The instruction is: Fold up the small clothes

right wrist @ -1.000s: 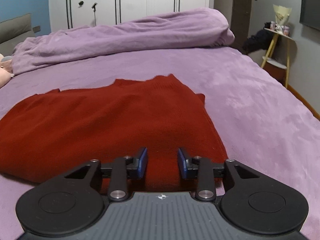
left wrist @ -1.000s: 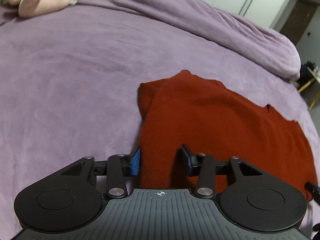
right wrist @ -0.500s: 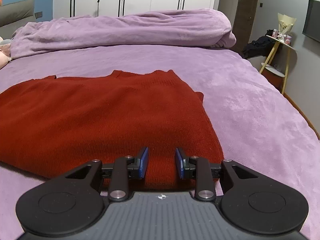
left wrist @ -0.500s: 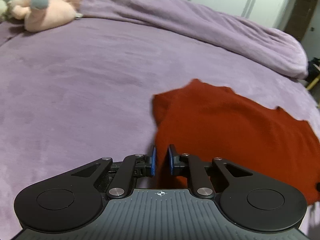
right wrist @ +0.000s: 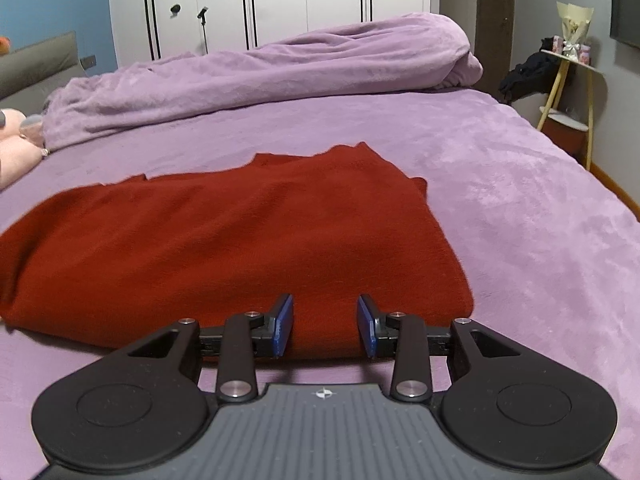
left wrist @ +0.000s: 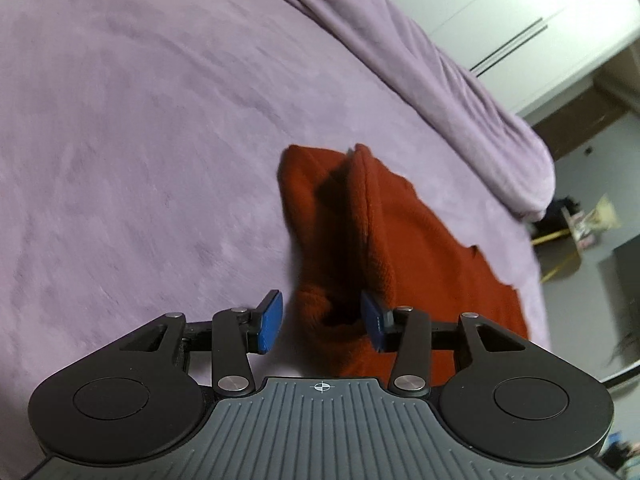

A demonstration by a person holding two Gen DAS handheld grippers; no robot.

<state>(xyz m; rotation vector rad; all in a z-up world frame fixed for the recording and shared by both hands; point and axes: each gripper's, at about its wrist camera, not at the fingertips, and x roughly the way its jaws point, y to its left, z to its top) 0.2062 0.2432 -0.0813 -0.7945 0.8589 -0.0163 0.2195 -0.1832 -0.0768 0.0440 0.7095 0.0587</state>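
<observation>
A rust-red knit garment (right wrist: 248, 232) lies spread on the purple bed. In the left wrist view its left edge (left wrist: 360, 232) is bunched and raised into a ridge. My left gripper (left wrist: 322, 326) is open, with the bunched cloth between its blue pads but not pinched. My right gripper (right wrist: 325, 327) is open at the garment's near edge, with the edge lying between the pads.
A purple duvet (right wrist: 260, 76) is heaped along the far side of the bed. A pink plush toy (right wrist: 16, 140) lies at the far left. White wardrobes (right wrist: 272, 0) stand behind. A small wooden side table (right wrist: 568, 84) stands beyond the bed's right edge.
My left gripper shut on the garment's left edge half a second ago and has now opened; the edge stands bunched up. The left view has tilted. My right gripper stayed open, near the hem.
</observation>
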